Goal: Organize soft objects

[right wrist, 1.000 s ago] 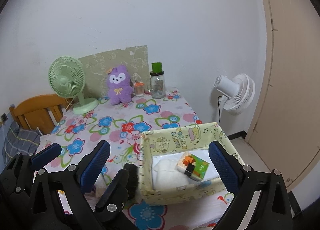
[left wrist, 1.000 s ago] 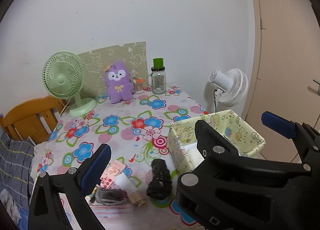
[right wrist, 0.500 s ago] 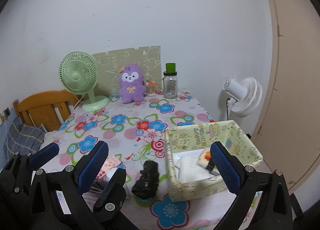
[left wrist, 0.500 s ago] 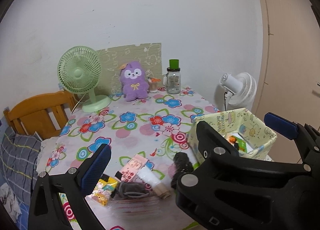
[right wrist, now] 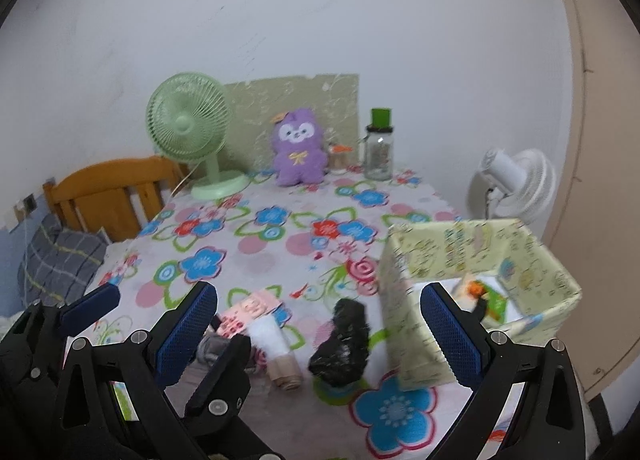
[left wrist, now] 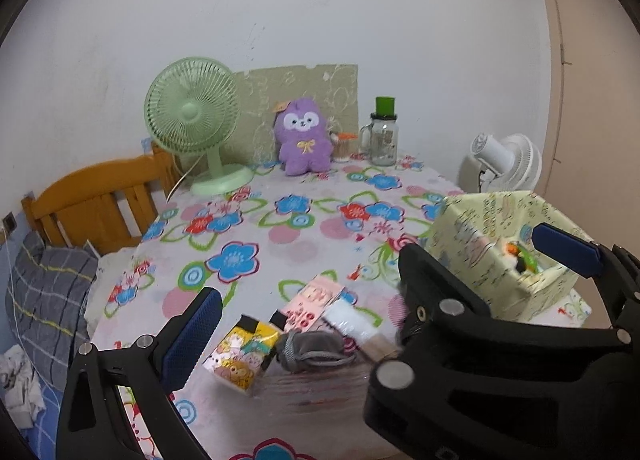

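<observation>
Left wrist view looks over the floral counter (left wrist: 256,227) with the left gripper (left wrist: 372,272) hanging above its near edge, jaws spread wide and holding nothing; right wrist view shows the right gripper (right wrist: 320,324) likewise wide open and empty, above the same near edge. The loose soft things lie in a cluster at the near side of the counter: a grey drawstring pouch (left wrist: 310,348) touching a yellow cartoon tissue pack (left wrist: 242,356), a pink packet (left wrist: 310,302) just behind them, a white tube (left wrist: 360,332) beside the pouch, and a black crumpled bundle (right wrist: 344,342) between the tube and the yellow fabric bin (right wrist: 424,260); the bin stands at the right of the counter and already holds something white and a small green and orange pack (right wrist: 486,298). I judge the pouch and the black bundle to be light and limp, likely to sag or slip from a shallow pinch, so a grasp across the thick middle seems best; the tissue pack should squash a little and is better taken across its narrow sides; the bin's thin walls look floppy and may fold if nudged. The left gripper's own body hides most of the black bundle in the left view; motion blur softens the right view, so the prints on the packets and the white item in the bin stay unclear.
</observation>
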The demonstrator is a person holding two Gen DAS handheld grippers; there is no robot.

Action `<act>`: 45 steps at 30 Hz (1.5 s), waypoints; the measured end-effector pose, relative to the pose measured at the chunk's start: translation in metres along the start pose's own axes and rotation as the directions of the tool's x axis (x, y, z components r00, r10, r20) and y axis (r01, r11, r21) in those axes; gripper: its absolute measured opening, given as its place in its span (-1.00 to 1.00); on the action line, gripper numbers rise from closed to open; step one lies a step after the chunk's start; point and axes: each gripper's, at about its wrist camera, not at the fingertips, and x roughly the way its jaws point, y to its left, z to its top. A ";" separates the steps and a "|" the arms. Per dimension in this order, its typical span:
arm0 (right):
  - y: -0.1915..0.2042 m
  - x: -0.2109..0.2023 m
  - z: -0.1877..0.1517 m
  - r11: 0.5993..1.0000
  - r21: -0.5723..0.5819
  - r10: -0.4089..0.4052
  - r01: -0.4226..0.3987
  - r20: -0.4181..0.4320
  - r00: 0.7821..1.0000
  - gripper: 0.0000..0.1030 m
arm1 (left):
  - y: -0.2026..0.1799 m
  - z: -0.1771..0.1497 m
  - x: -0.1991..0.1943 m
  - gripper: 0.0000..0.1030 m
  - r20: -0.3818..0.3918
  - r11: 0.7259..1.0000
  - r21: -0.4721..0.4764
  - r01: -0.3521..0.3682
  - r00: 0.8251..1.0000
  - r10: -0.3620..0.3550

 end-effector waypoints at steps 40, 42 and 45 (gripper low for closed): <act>0.003 0.093 -0.042 0.999 0.047 -0.003 0.011 -0.181 0.983 0.46 | 0.028 -0.040 0.082 -0.06 -0.141 0.990 -0.129 0.051 0.988 -0.069; 0.000 0.097 -0.040 0.998 0.061 -0.019 0.031 -0.192 0.981 0.37 | 0.028 -0.038 0.085 -0.06 -0.144 0.990 -0.130 0.049 0.987 -0.068; -0.002 0.102 -0.040 0.997 0.067 -0.029 0.044 -0.206 0.978 0.31 | 0.024 -0.036 0.088 -0.06 -0.150 0.993 -0.110 0.032 0.988 -0.048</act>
